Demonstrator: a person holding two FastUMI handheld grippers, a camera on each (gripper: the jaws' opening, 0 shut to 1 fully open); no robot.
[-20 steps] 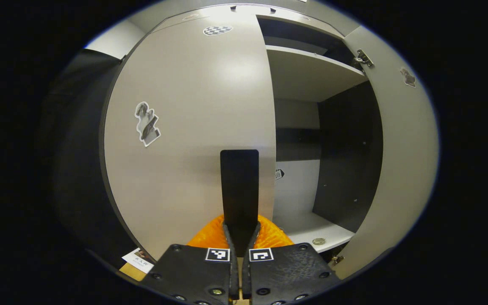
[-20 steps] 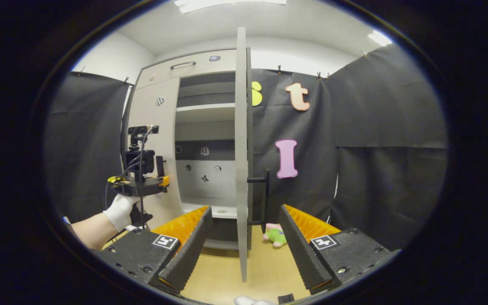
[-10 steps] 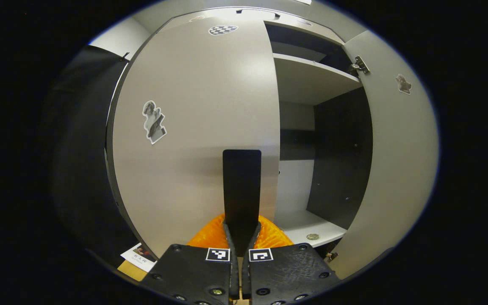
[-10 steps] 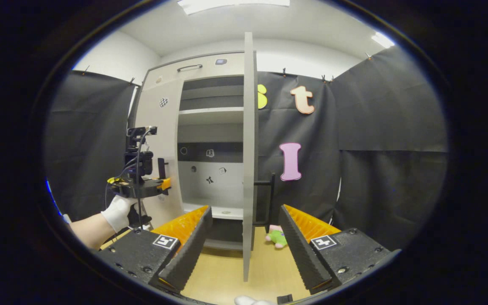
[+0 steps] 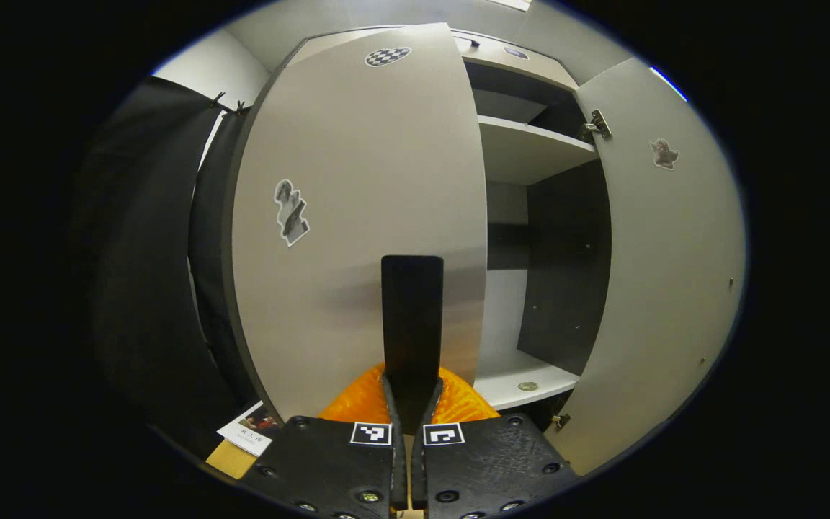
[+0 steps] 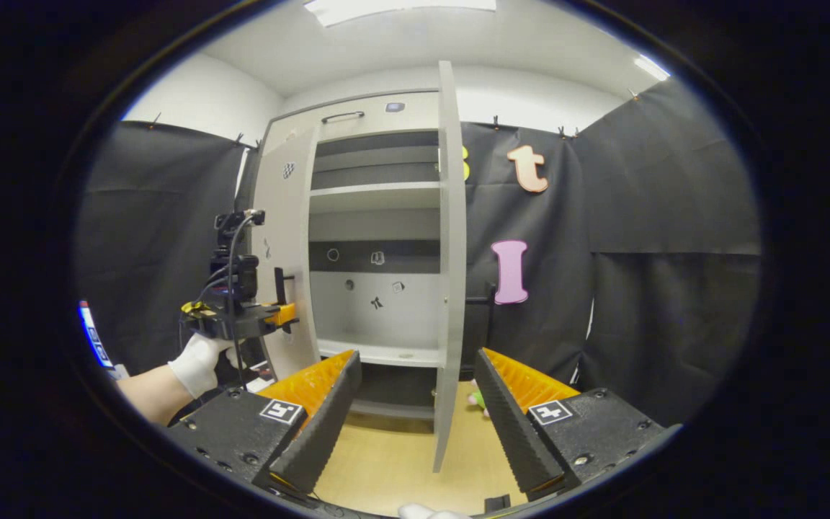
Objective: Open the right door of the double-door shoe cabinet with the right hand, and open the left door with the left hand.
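The shoe cabinet [image 6: 375, 216] stands with both doors swung out. In the left gripper view, my left gripper [image 5: 412, 395] is shut on the flat black handle [image 5: 412, 317] of the left door [image 5: 357, 202], which is partly open. The right door [image 5: 667, 274] hangs wide open at the right, its inner face toward me. In the right gripper view, my right gripper [image 6: 415, 414] is open and holds nothing; the right door [image 6: 449, 274] stands edge-on beyond it. Farther left, a gloved hand [image 6: 195, 360] holds the left gripper [image 6: 282, 317] against the left door [image 6: 285, 252].
Pale shelves [image 5: 530, 148] show inside the cabinet, with a small round thing [image 5: 527, 386] on the bottom one. A printed card [image 5: 246, 432] lies on the floor by the left door. A green and pink plush toy [image 6: 478, 398] sits on the wooden floor [image 6: 386, 461] behind the right door.
The left door has swung further out with my left gripper on its handle. The right door has turned more open, and its lower edge now sits farther from my right gripper.
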